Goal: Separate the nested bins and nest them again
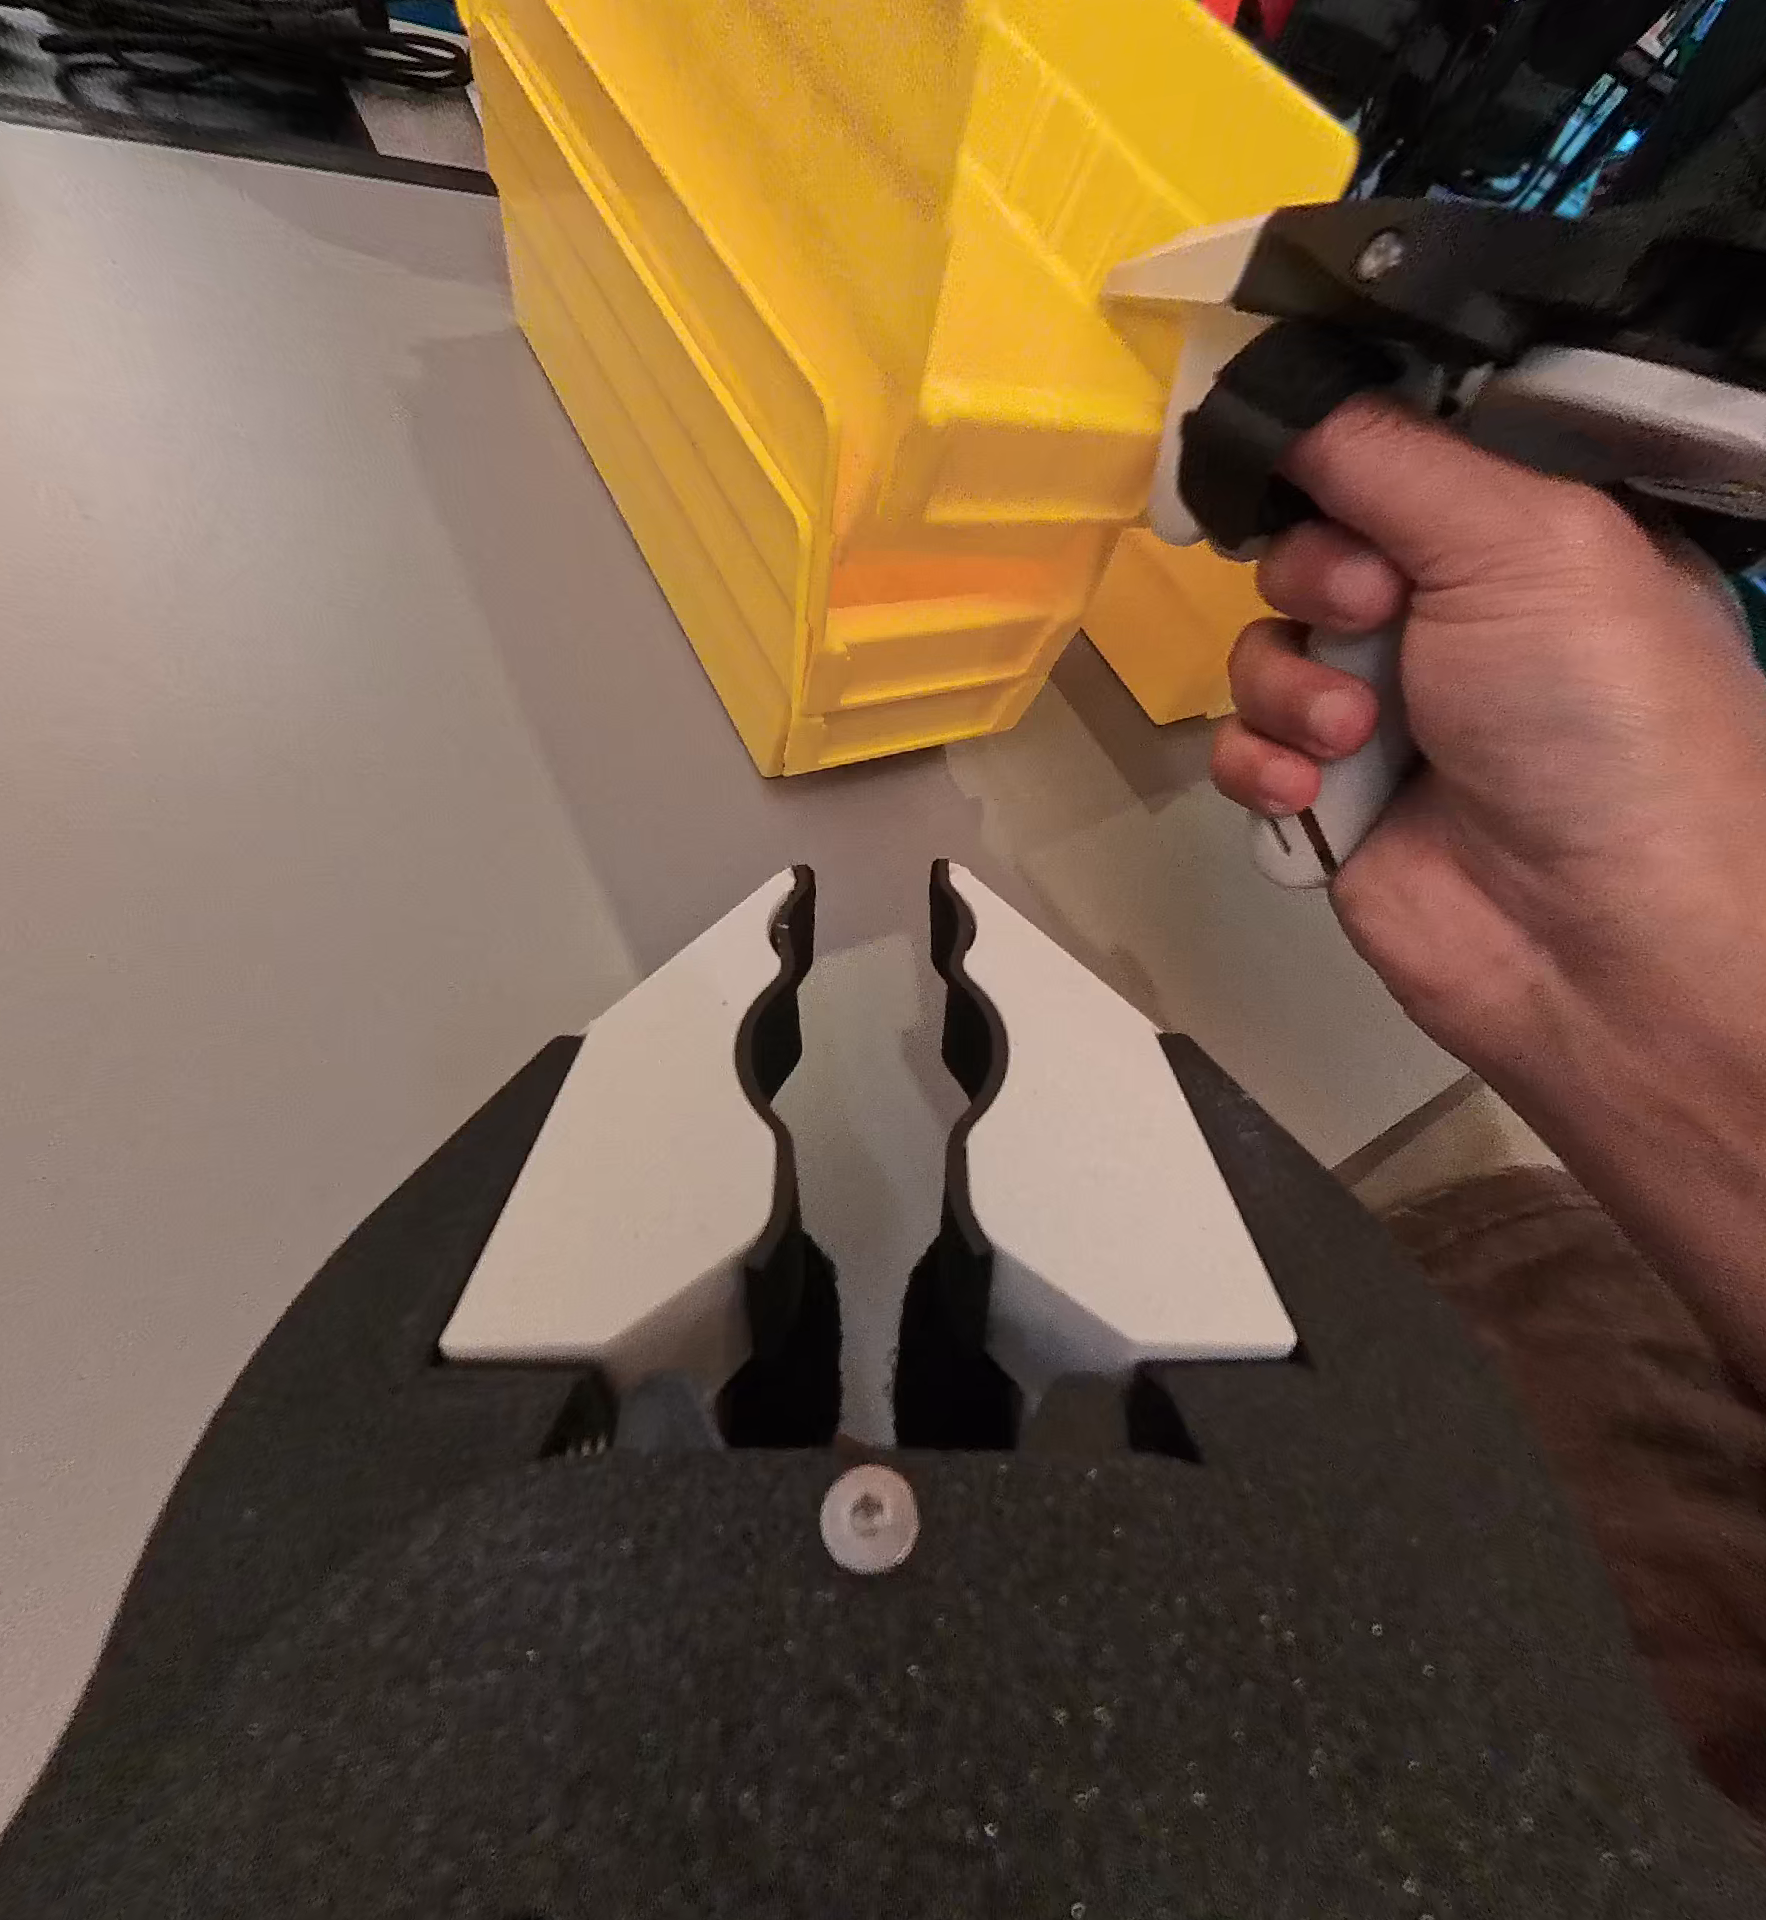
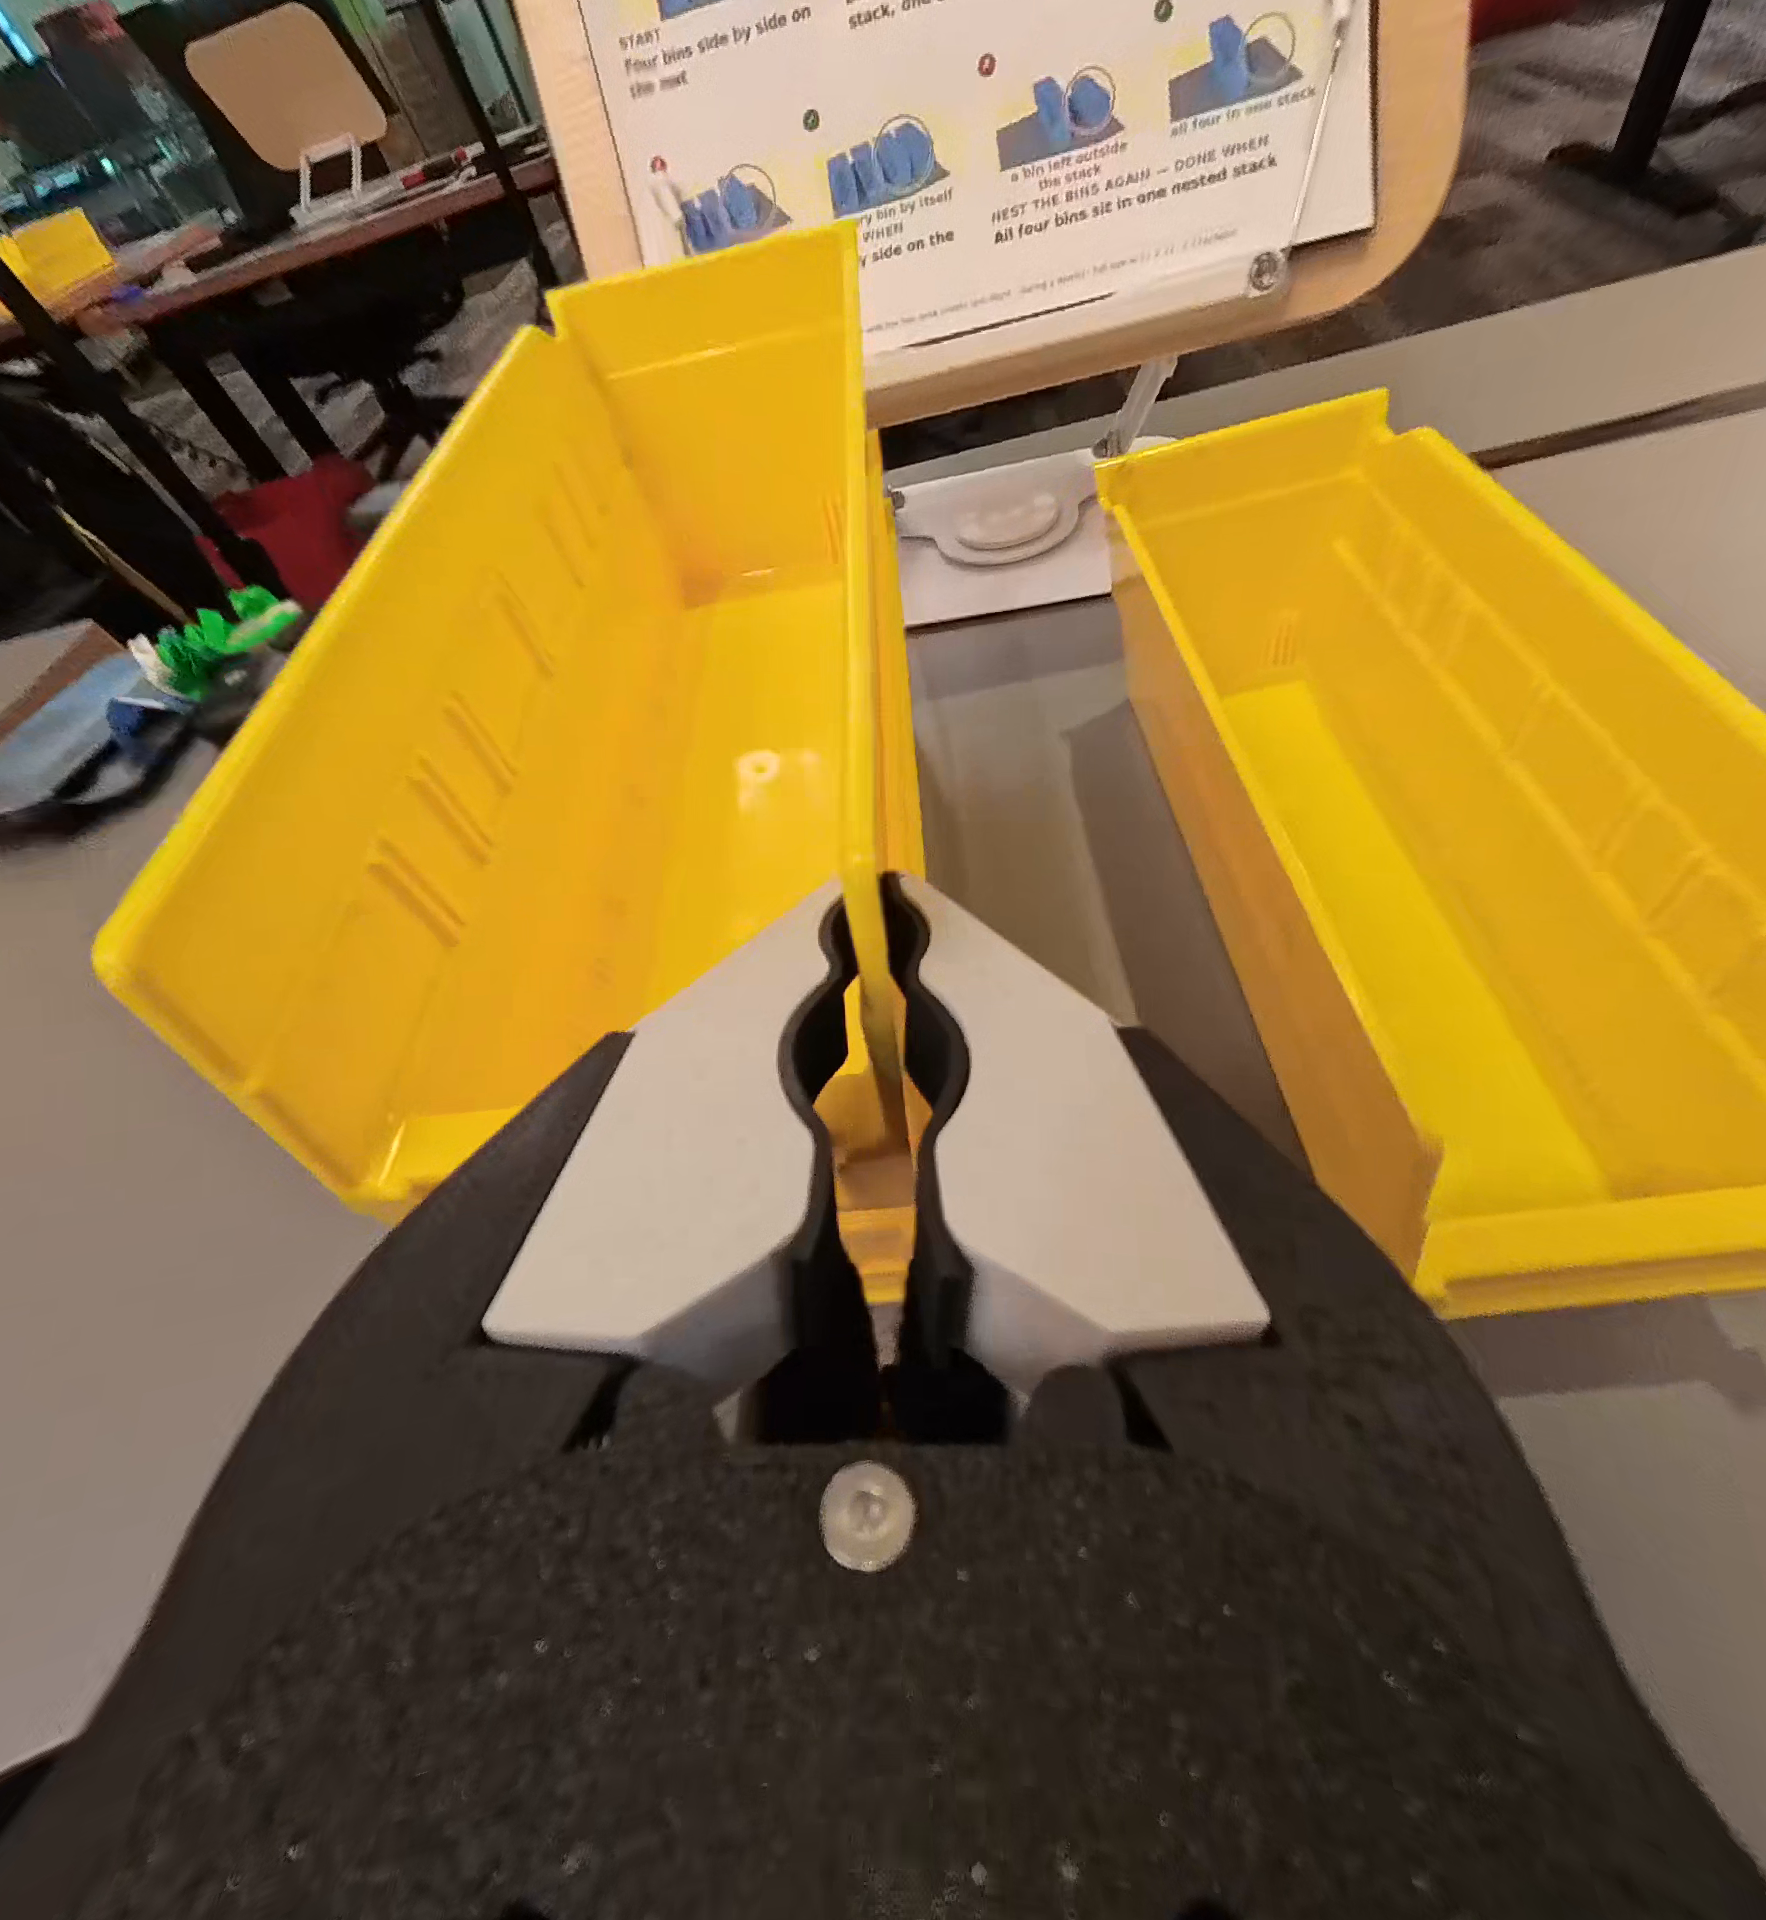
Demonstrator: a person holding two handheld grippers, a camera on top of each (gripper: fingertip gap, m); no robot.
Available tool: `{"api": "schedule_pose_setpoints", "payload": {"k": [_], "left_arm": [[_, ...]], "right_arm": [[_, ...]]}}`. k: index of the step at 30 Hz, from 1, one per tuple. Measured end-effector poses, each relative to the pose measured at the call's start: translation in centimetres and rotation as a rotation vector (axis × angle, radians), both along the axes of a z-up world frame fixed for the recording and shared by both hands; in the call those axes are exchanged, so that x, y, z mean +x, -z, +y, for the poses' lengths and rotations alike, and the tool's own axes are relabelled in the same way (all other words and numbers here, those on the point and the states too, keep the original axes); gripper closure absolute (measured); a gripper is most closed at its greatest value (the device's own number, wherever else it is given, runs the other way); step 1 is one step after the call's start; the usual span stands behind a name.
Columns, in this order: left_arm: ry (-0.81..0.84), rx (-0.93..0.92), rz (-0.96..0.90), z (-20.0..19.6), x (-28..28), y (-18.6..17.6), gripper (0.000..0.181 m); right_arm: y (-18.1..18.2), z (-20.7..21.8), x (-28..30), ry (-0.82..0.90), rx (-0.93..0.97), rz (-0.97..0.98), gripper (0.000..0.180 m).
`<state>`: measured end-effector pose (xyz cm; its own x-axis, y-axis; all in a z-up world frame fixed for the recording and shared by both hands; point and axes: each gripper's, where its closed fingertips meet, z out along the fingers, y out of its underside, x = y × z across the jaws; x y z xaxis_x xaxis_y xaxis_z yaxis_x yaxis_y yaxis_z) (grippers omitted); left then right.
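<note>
Several yellow bins sit nested in a stack [image 1: 650, 436] on the grey table [image 1: 183, 623]. The top yellow bin [image 1: 1045, 343] is tilted up out of the stack. My right gripper [image 1: 1159, 395], held by a hand [image 1: 1481, 675], is shut on that bin's side wall. In the right wrist view the right gripper [image 2: 874, 894] clamps the thin wall [image 2: 863, 623] of this bin [image 2: 505, 779]. A separate yellow bin [image 2: 1481, 831] lies on the table to the right, and it also shows in the left wrist view [image 1: 1170, 644]. My left gripper [image 1: 874, 883] is open and empty, low over the table in front of the stack.
A board with a printed instruction sheet [image 2: 962, 156] stands on a white base [image 2: 993, 520] behind the bins. Beyond the table's left edge are dark tables [image 2: 287, 239], a chair and green and blue items [image 2: 204, 644] on the floor. Bare grey table [image 2: 131, 1299] lies left of the held bin.
</note>
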<state>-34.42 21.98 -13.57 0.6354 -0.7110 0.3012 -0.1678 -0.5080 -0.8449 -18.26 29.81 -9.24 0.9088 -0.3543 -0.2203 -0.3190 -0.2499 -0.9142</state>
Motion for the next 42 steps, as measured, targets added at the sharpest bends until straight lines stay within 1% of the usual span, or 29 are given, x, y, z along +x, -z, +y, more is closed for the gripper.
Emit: {"api": "schedule_pose_setpoints", "payload": {"k": [2,6,9,10,12,13,16,19,21,23,24,26,28,30,32,34,35,36,37,38,40,42], "left_arm": [[-0.001,0.009,0.002,0.0,0.0,-0.1,0.161],[0.001,0.011,0.008,0.1,0.0,0.0,0.161],[0.007,0.005,0.005,0.0,0.1,0.0,0.161],[0.008,0.005,0.005,-0.1,0.1,0.0,0.161],[0.013,0.006,0.007,-0.2,0.2,0.0,0.161],[0.013,0.006,0.008,-0.2,0.2,0.0,0.161],[0.019,0.001,0.005,-0.3,0.2,0.1,0.161],[0.026,-0.013,0.003,-0.4,0.3,0.2,0.161],[0.024,-0.015,-0.003,-0.5,0.2,0.1,0.161],[0.027,-0.021,-0.005,-0.5,0.2,0.2,0.161],[0.028,-0.024,-0.008,-0.6,0.2,0.2,0.161],[0.032,-0.030,-0.013,-0.7,0.3,0.2,0.161],[0.037,-0.033,-0.009,-0.7,0.5,0.3,0.161],[0.045,-0.035,-0.005,-0.7,0.8,0.4,0.161],[0.051,-0.034,-0.003,-0.8,1.1,0.4,0.161],[0.058,-0.035,-0.002,-0.8,1.3,0.4,0.161],[0.061,-0.035,-0.002,-0.9,1.4,0.4,0.161],[0.062,-0.034,0.000,-0.9,1.4,0.4,0.161],[0.060,-0.031,0.003,-0.9,1.3,0.4,0.161],[0.055,-0.026,0.003,-0.8,1.2,0.4,0.161],[0.045,-0.023,0.004,-0.7,0.9,0.4,0.161],[0.036,-0.030,-0.005,-0.6,0.5,0.3,0.161]], "right_arm": [[0.6,0.6,-0.2,-0.022,-0.015,-0.024,0.175],[0.9,0.8,0.3,-0.012,-0.006,-0.103,0.177],[1.0,0.9,0.3,-0.036,0.000,-0.129,0.176],[0.9,0.8,0.3,-0.045,-0.003,-0.126,0.173],[0.7,0.6,0.1,-0.081,0.000,-0.099,0.156],[0.5,0.4,0.1,-0.099,0.004,-0.087,0.153],[-0.7,-0.8,0.2,-0.140,0.018,-0.094,0.147],[-2.8,-3.0,1.3,-0.175,0.050,-0.136,0.142],[-3.8,-5.0,3.9,-0.156,0.052,-0.179,0.141],[-4.0,-7.0,8.2,-0.089,0.033,-0.215,0.141],[-3.5,-7.8,10.4,-0.074,0.013,-0.207,0.141],[-1.0,-8.9,14.1,-0.075,-0.080,-0.156,0.137],[1.5,-9.3,15.6,-0.138,-0.186,-0.066,0.136],[2.6,-9.1,16.4,-0.188,-0.278,-0.008,0.131],[3.5,-8.2,16.7,-0.224,-0.348,0.040,0.133],[5.9,-7.6,17.3,-0.226,-0.469,0.073,0.134],[6.7,-7.3,17.2,-0.236,-0.501,0.089,0.138],[7.2,-6.9,17.3,-0.231,-0.506,0.089,0.147],[7.2,-6.5,17.7,-0.204,-0.493,0.068,0.167],[7.1,-6.1,17.9,-0.180,-0.478,0.052,0.176],[7.1,-6.0,18.1,-0.153,-0.497,0.006,0.176],[6.3,-5.6,17.5,-0.159,-0.441,0.061,0.177]]}}
